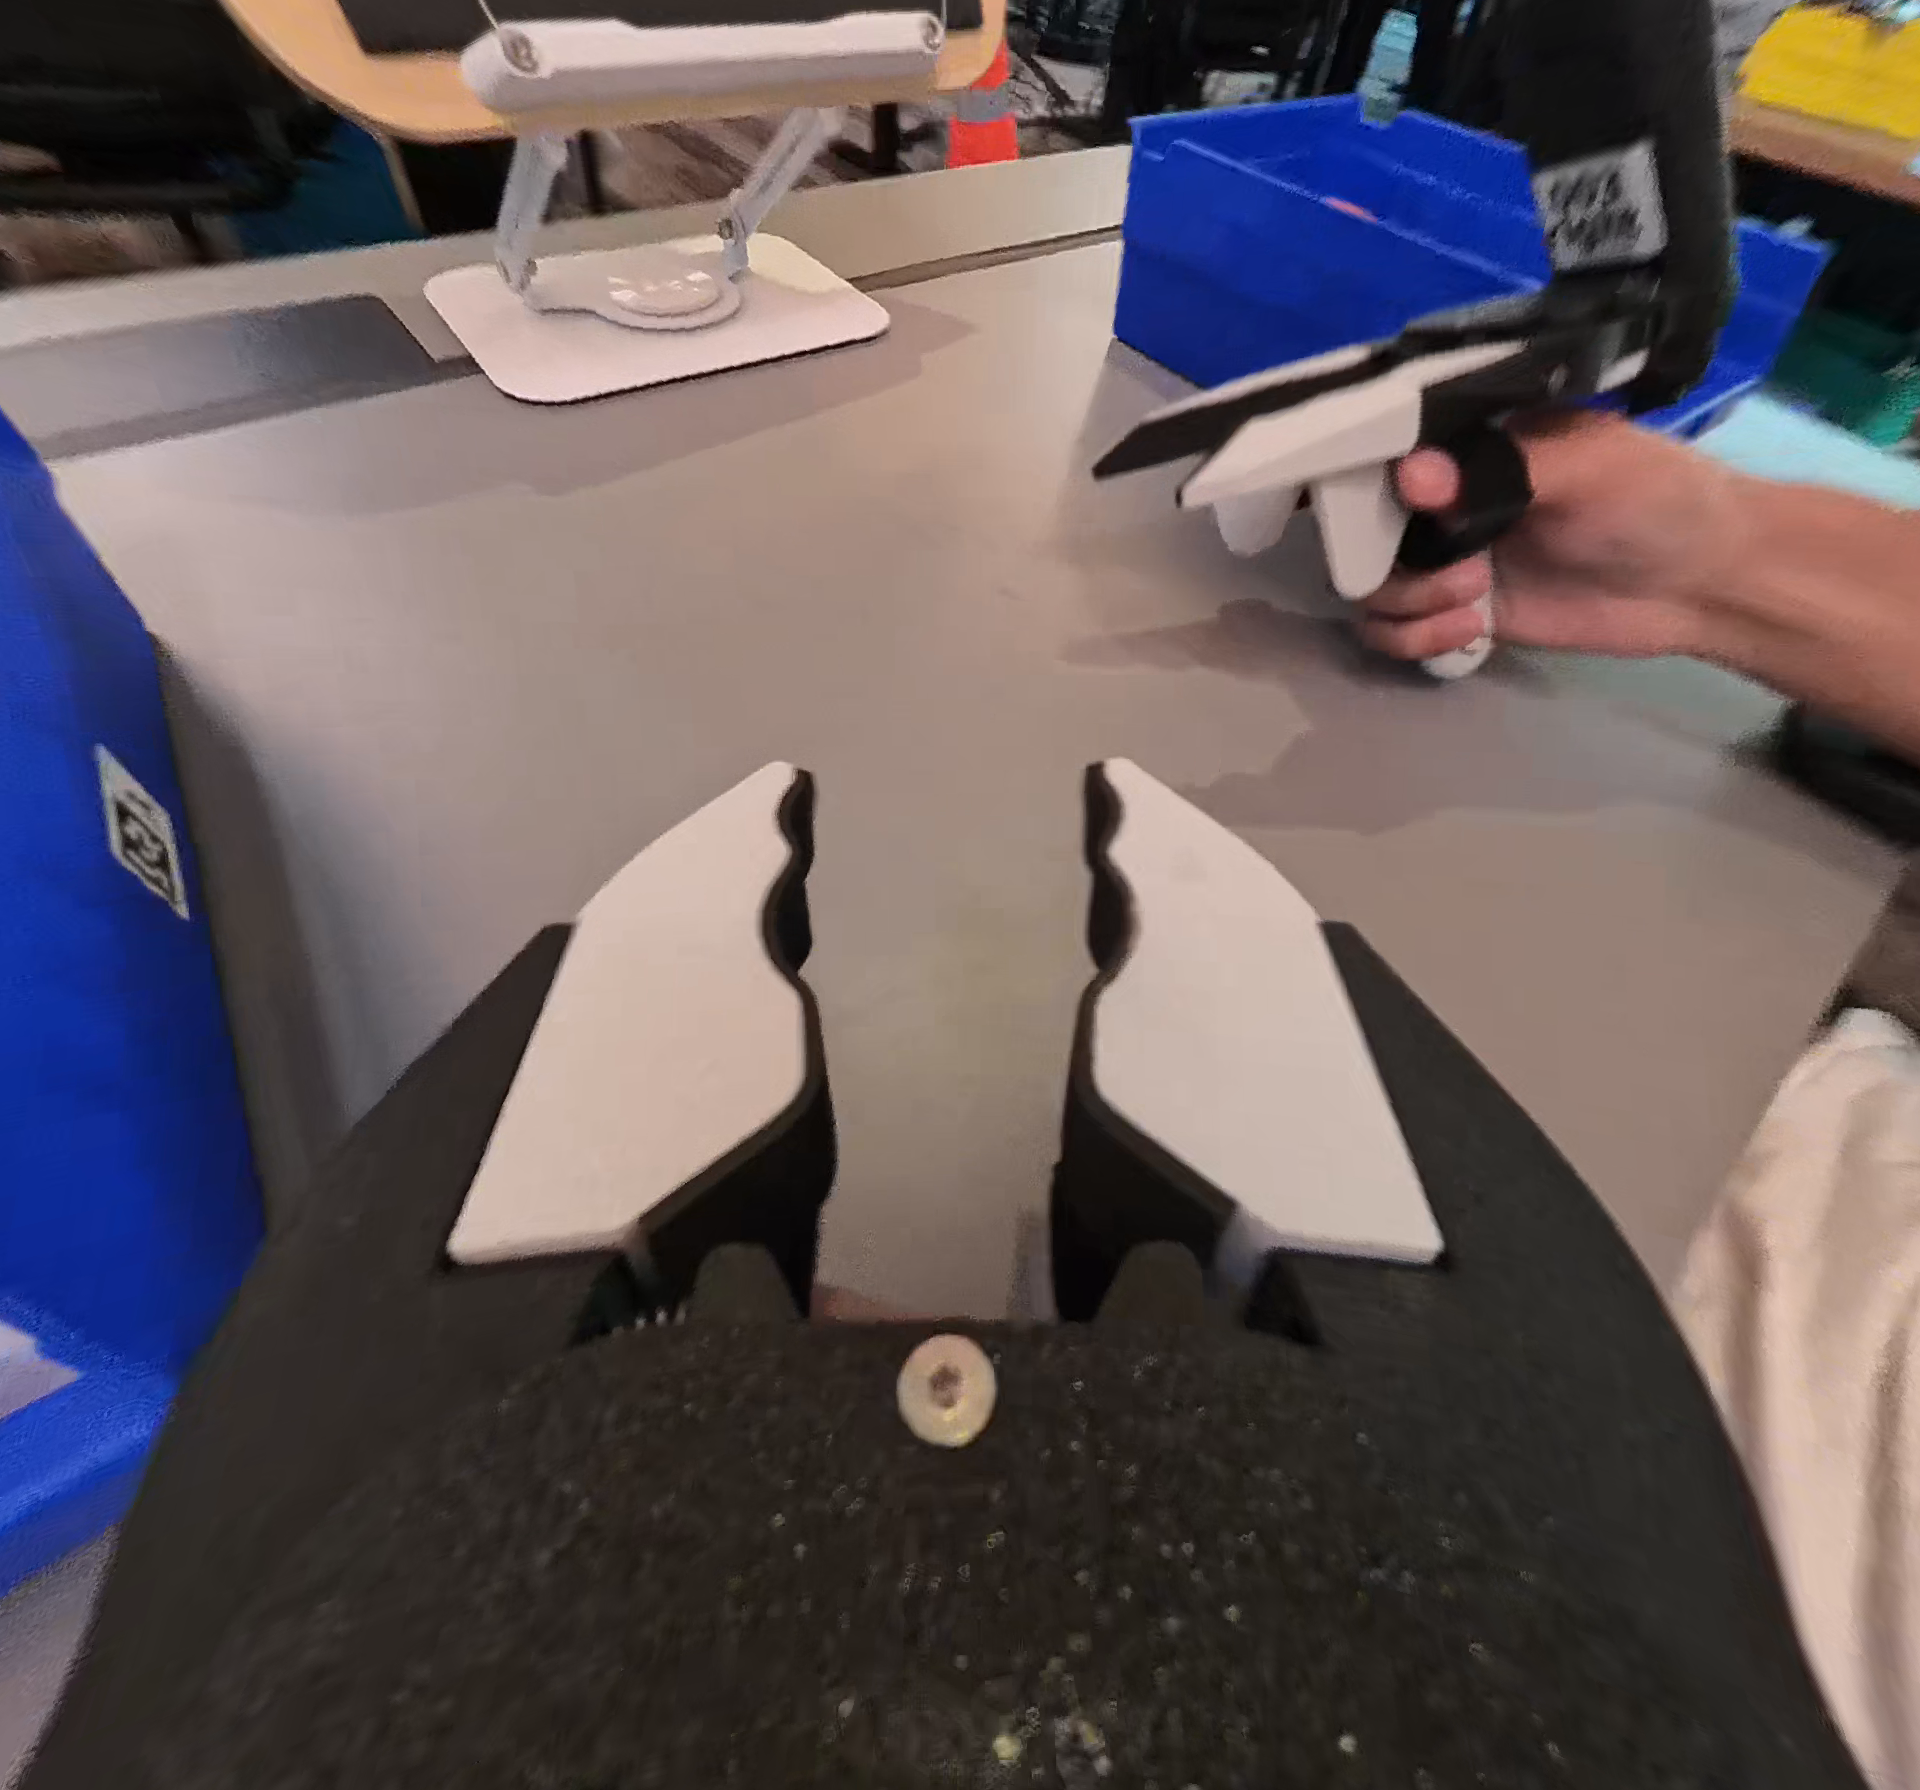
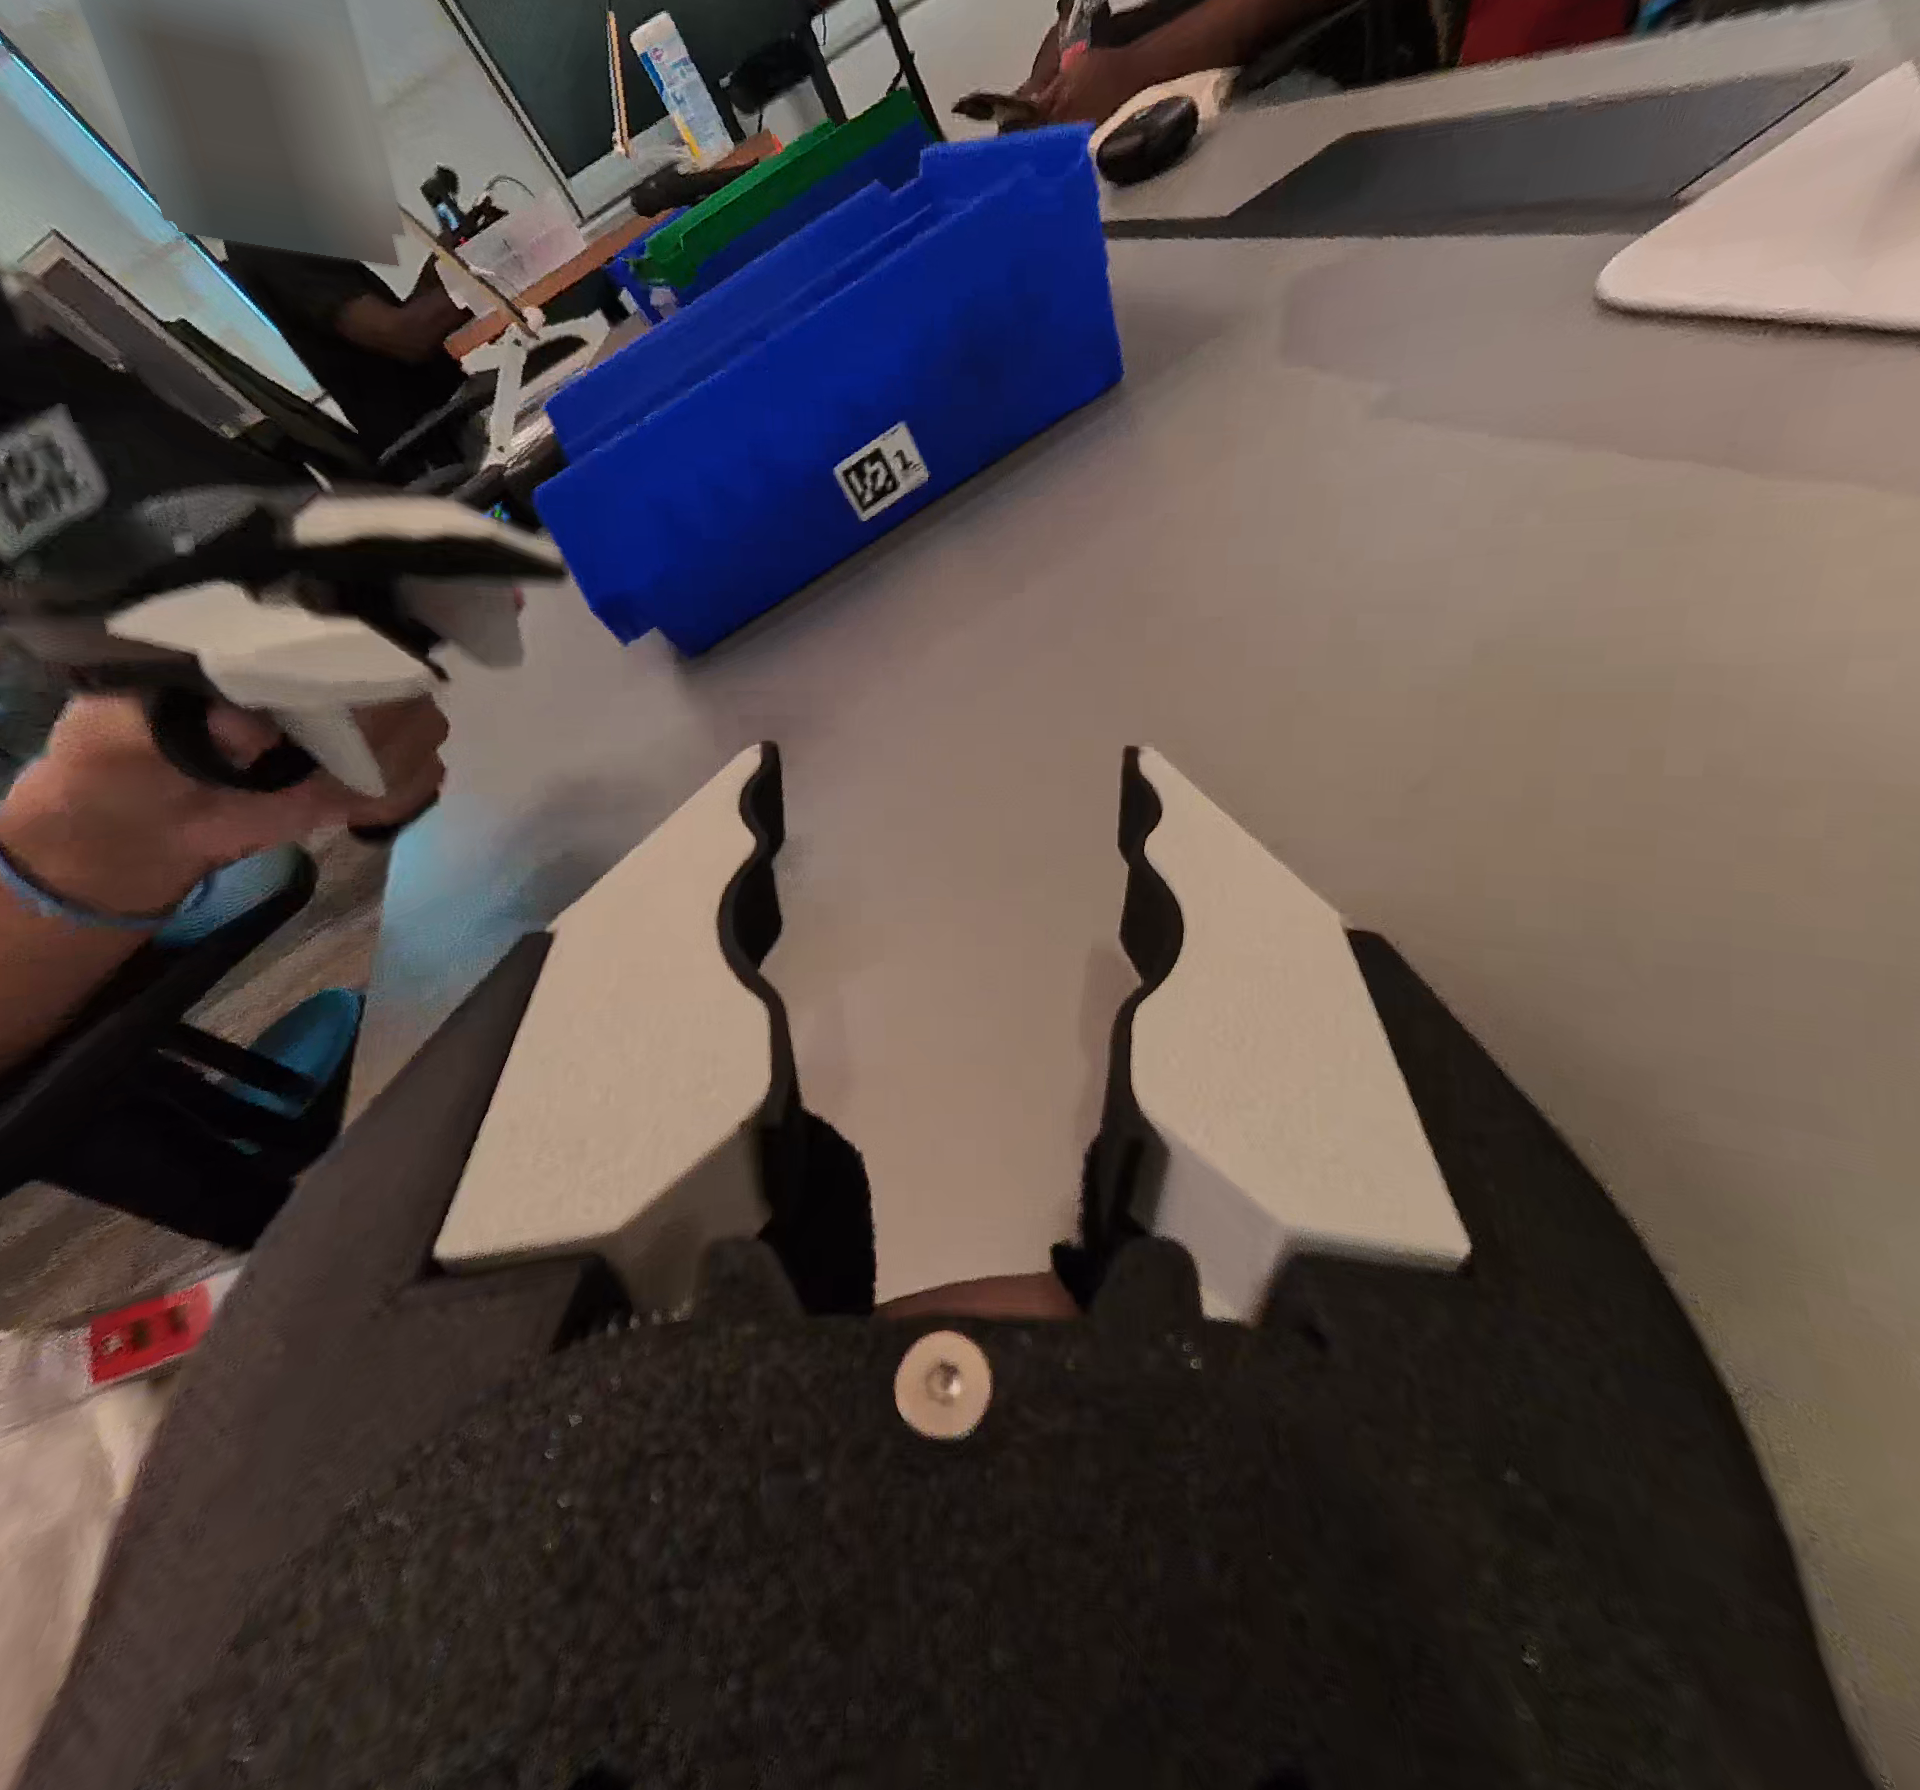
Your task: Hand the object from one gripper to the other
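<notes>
My left gripper (image 1: 945,784) is open and empty, its white fingers with black pads held above the grey table (image 1: 727,597). My right gripper (image 2: 948,769) is also open and empty above the same table (image 2: 1351,649). The right gripper also shows in the left wrist view (image 1: 1153,478) at the right, held by a hand, pointing left. The left gripper shows in the right wrist view (image 2: 488,618) at the left, held by a hand, jaws apart. No object to hand over shows between either pair of fingers or on the table.
A blue bin (image 1: 1330,254) stands at the back right of the table, and another blue bin (image 1: 94,909) is close on the left; it shows in the right wrist view (image 2: 831,431) too. A white tablet stand (image 1: 655,306) is at the back. People sit beyond the table.
</notes>
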`<state>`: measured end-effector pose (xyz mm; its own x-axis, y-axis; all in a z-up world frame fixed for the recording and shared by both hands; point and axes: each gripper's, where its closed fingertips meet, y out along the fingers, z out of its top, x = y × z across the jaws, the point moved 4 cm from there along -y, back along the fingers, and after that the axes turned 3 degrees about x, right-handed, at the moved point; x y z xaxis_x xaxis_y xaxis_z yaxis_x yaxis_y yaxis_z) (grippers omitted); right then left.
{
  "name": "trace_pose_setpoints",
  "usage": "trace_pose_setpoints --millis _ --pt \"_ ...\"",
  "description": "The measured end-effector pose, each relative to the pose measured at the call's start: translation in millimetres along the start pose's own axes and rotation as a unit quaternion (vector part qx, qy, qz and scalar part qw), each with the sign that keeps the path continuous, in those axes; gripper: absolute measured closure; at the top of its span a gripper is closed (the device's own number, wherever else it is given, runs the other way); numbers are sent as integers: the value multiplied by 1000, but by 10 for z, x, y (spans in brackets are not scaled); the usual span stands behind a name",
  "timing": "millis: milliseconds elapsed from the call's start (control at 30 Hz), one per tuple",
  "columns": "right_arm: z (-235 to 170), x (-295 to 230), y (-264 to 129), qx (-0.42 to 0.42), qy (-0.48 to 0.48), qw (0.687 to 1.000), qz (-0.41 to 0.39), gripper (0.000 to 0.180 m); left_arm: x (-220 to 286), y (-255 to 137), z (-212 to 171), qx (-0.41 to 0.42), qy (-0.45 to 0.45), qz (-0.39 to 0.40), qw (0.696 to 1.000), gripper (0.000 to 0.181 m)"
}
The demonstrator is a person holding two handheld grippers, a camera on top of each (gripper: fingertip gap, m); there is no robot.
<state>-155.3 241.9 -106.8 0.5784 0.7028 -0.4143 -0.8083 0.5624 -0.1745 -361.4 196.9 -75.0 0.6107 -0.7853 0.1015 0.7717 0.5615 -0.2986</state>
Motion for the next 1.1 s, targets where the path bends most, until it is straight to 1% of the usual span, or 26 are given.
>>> trace_pose_setpoints --millis 67,133,200,300,367,400,467,567,600,667,700,733,800,833,900,967,1033,1100 --pt "-122 -30 -21 -24 3 1000 -1 115 -125 -101 138 -39 -16 -25 999 106" --pt "-202 -28 -28 -40 -4 999 -11 115 -461 -234 359 -60 -34 2 998 104" --pt "-230 -48 -3 -50 6 999 -3 116 -892 -337 529 -81 -81 29 993 109" --pt "-267 -81 34 -63 13 998 6 116 -1667 -255 522 -175 -147 93 969 99" --pt "-285 -126 49 -69 1 998 12 116 -2079 -118 424 -243 -181 132 944 97" --pt "-295 -146 58 -73 -7 997 14 116 -2194 -26 388 -266 -208 131 932 99" --pt "-319 -197 77 -81 -20 996 23 116 -2342 167 344 -287 -248 124 917 96" --pt "-351 -252 99 -90 -23 995 33 116 -2483 407 114 -343 -255 144 892 96" --pt "-359 -266 102 -92 -23 995 36 116 -2488 472 8 -360 -264 140 884 99" --pt "-371 -284 105 -96 -25 994 40 116 -2549 533 -118 -366 -279 142 876 94" --pt "-374 -296 106 -97 -26 994 43 116 -2559 537 -148 -367 -287 134 875 89" --pt "-377 -306 108 -99 -25 994 45 116 -2566 538 -146 -363 -292 128 875 89" --pt "-380 -319 111 -101 -24 993 48 116 -2544 514 -148 -386 -276 125 871 90" --pt "-377 -326 109 -101 -24 993 50 116 -2541 491 -130 -399 -249 134 872 90" --pt "-360 -333 102 -97 -23 994 52 116 -2570 428 2 -398 -162 183 884 91" --pt "-350 -327 100 -94 -20 994 52 116 -2555 357 248 -356 -89 230 901 91" --pt "-357 -307 102 -96 -17 994 49 116 -2452 286 532 -297 -37 256 919 91" --pt "-358 -299 102 -96 -18 994 47 116 -2323 195 811 -239 11 282 929 91"
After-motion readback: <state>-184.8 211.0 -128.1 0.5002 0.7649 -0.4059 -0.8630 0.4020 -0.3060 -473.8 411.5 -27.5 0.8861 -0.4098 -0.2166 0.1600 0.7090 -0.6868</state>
